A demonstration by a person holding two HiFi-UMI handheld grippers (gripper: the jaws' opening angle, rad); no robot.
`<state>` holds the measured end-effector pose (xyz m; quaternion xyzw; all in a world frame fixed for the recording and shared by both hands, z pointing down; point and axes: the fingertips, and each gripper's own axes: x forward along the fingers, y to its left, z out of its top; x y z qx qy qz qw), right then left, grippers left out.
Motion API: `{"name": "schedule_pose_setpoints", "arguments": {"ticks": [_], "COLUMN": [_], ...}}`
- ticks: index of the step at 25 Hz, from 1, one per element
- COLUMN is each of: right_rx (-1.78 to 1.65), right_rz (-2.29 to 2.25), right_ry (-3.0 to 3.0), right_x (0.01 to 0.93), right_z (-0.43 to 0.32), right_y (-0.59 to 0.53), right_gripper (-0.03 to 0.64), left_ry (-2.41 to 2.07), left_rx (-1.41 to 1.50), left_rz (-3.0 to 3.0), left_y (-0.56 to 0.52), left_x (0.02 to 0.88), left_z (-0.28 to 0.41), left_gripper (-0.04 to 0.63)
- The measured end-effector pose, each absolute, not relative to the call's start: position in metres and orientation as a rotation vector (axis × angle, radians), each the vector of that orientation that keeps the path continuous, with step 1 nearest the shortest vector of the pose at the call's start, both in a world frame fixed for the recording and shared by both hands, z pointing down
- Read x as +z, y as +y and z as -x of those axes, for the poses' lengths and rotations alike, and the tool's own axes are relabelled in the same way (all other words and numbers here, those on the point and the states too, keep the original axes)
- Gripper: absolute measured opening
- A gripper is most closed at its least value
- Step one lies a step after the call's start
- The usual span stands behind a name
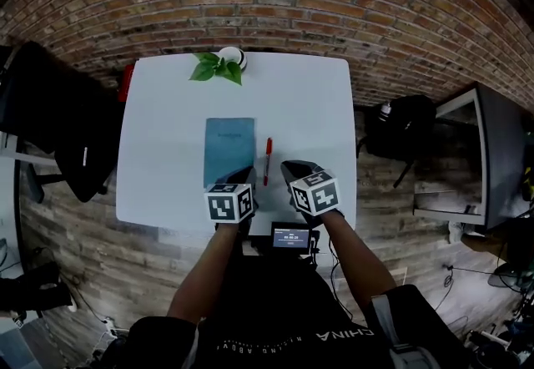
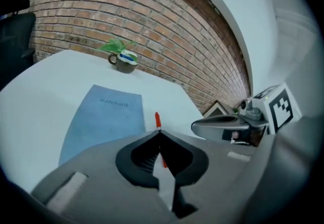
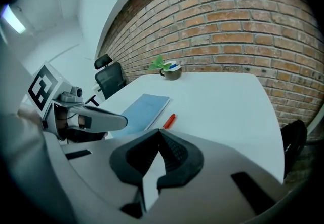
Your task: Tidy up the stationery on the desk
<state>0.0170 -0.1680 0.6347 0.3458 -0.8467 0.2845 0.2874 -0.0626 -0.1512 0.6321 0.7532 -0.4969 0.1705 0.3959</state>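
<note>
Pen (image 1: 268, 160) beside notebook (image 1: 229, 150); left tongs (image 2: 158, 134), right tongs (image 3: 158, 132) closed tight, empty, angled downward

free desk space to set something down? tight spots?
Widest bare patch: right of the pen out to the right edge of the table. Also free: the strip between the notebook and the left edge, and the band between the potted plant and the notebook's far end. Crowded: the near edge, where the left gripper and right gripper sit, and the narrow notebook-pen gap.

Fingers of left gripper (image 2: 160, 133) closed together, red pen (image 2: 157, 119) just beyond, blue notebook (image 2: 104, 121) left of it
</note>
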Motion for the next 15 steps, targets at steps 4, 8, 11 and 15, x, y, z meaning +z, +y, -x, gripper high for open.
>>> {"name": "schedule_pose_setpoints", "arguments": {"ticks": [4,8,11,15], "right_rx": [0.743,0.732,0.729,0.708], "right_rz": [-0.932,-0.955,-0.979,-1.008], "right_ry": [-2.286,-2.301,-2.31,-2.325], "right_x": [0.629,0.623,0.617,0.61], "right_z": [-0.003,0.009,0.018,0.031], "right_y": [-0.164,-0.161,-0.16,-0.158], "right_gripper": [0.011,0.011,0.009,0.009], "left_ry": [-1.197,-1.123,-1.08,-1.065], "left_rx": [0.427,0.435,0.444,0.434], "left_rz": [-2.042,-2.16,-2.226,-2.288], "left_y": [-0.147,-0.138,-0.13,-0.125], "left_x": [0.62,0.608,0.603,0.601], "left_z": [0.079,0.098,0.114,0.136], "left_gripper": [0.012,0.011,0.011,0.011]}}
